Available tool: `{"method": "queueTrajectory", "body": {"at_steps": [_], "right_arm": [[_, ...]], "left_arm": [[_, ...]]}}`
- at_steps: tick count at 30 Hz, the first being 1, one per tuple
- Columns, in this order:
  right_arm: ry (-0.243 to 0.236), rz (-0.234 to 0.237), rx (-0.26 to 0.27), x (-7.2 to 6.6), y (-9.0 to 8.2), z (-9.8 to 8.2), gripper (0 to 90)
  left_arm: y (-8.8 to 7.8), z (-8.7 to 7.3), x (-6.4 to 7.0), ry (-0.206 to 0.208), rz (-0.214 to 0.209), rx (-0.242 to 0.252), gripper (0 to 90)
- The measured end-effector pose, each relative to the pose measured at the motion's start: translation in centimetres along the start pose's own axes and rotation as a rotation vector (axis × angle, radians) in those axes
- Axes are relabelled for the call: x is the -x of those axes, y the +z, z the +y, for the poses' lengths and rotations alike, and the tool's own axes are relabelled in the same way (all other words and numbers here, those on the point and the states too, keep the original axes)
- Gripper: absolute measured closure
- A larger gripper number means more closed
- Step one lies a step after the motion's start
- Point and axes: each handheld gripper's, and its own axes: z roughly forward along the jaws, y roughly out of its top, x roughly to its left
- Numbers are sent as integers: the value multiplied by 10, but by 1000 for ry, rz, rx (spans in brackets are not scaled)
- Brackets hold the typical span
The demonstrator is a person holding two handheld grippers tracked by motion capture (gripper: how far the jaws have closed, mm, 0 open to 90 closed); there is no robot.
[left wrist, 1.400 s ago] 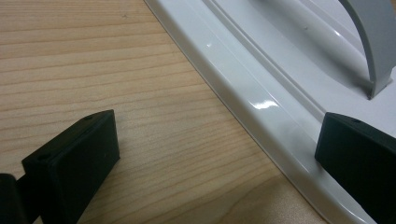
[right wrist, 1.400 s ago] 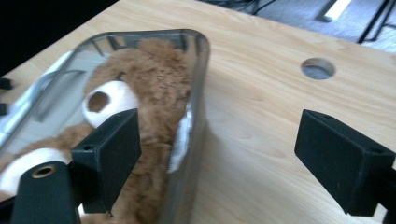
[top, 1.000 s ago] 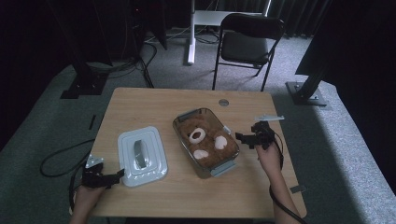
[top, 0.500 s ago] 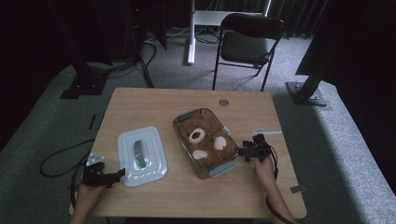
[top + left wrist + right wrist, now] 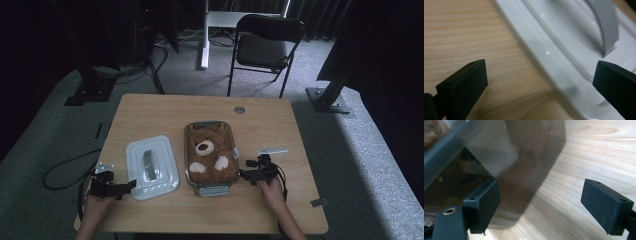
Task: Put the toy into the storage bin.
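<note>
A clear glass container [image 5: 210, 155] sits mid-table with a brown plush teddy bear [image 5: 207, 152] packed inside. Its pale lid [image 5: 152, 166] with a grey handle lies flat on the table to the left. My left gripper [image 5: 129, 186] is open at the lid's near left corner; in the left gripper view the lid's rim [image 5: 564, 62] lies between the jaws. My right gripper [image 5: 243, 175] is open beside the container's near right corner. In the right gripper view the glass wall [image 5: 531, 162] stands close in front, by the left jaw.
A small white strip [image 5: 272, 150] lies on the wooden table [image 5: 160, 112] right of the container. A round grommet [image 5: 239, 109] sits near the far edge. A folding chair [image 5: 267, 47] stands beyond the table. A cable [image 5: 65, 170] trails off the left side.
My right gripper has moved toward me and left, down to the container's near right corner. The left gripper has edged closer to the lid's corner.
</note>
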Motion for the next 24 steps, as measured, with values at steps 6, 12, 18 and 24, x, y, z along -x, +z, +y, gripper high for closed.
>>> {"method": "queueTrajectory", "body": {"at_steps": [6, 12, 18, 24], "right_arm": [[-28, 5, -10, -10, 6, -2, 149], [-52, -10, -15, -15, 11, -2, 148], [-33, -70, 17, -10, 2, -2, 148], [-23, -113, 25, -6, -4, -4, 148]], "left_arm": [[-3, 15, 11, 17, -3, 17, 5], [1, 35, 27, 4, 11, 48, 5], [16, 52, 42, -31, 47, 51, 5], [42, 59, 56, -21, 72, -1, 5]]}}
